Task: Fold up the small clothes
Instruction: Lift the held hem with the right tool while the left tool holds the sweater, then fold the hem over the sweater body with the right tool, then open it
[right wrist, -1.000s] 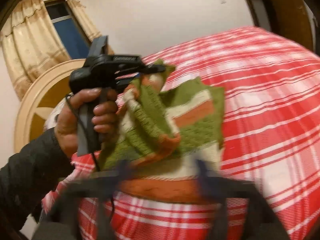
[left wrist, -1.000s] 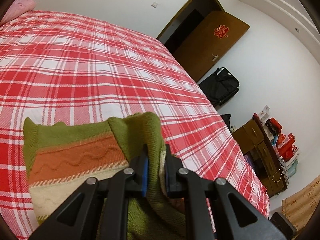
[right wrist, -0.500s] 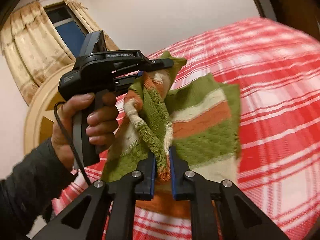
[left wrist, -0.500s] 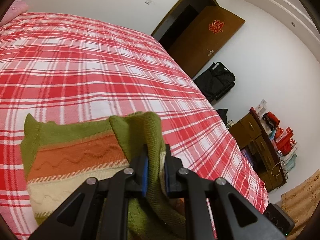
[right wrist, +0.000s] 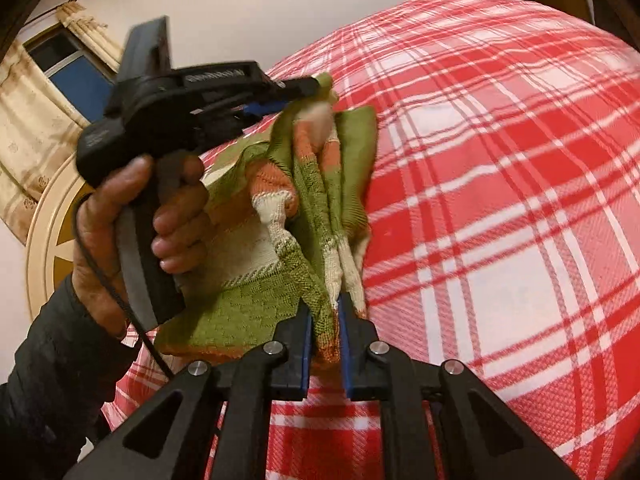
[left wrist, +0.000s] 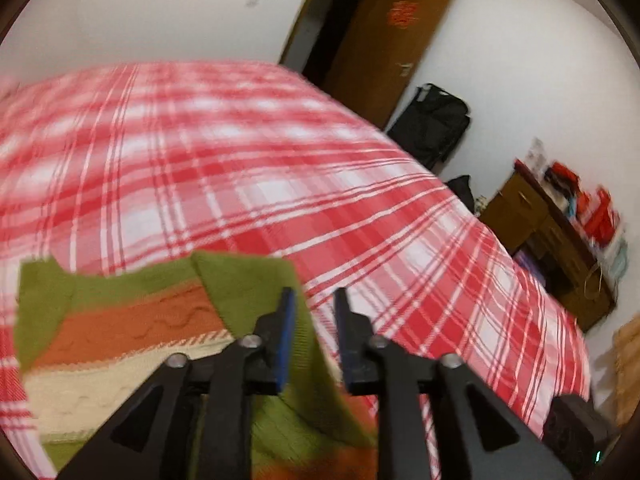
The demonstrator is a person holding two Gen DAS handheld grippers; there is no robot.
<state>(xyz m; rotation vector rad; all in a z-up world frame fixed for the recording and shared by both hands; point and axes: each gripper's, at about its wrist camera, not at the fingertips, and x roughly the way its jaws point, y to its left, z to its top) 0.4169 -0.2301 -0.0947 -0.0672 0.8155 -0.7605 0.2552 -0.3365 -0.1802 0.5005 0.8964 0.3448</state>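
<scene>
A small knit sweater (left wrist: 120, 328) striped green, orange and cream is held over the red plaid bed (left wrist: 240, 184). My left gripper (left wrist: 314, 308) has its jaws apart; a green fold hangs by the left finger, and no grip on it shows. In the right wrist view the left gripper (right wrist: 304, 88) sits at the sweater's (right wrist: 256, 240) upper corner. My right gripper (right wrist: 324, 312) is shut on a bunched edge of the sweater, which hangs gathered between the two grippers above the bed (right wrist: 500, 200).
A brown door (left wrist: 380, 44) stands open at the far wall with a black suitcase (left wrist: 432, 124) beside it. A wooden dresser (left wrist: 548, 236) with red items is at the right. A curtained window (right wrist: 68, 72) and round headboard (right wrist: 52, 216) are at the left.
My left gripper's jaws have opened and the fold has slipped toward the left finger. My right gripper has stayed shut on the sweater's edge as it rose and the sweater bunched up.
</scene>
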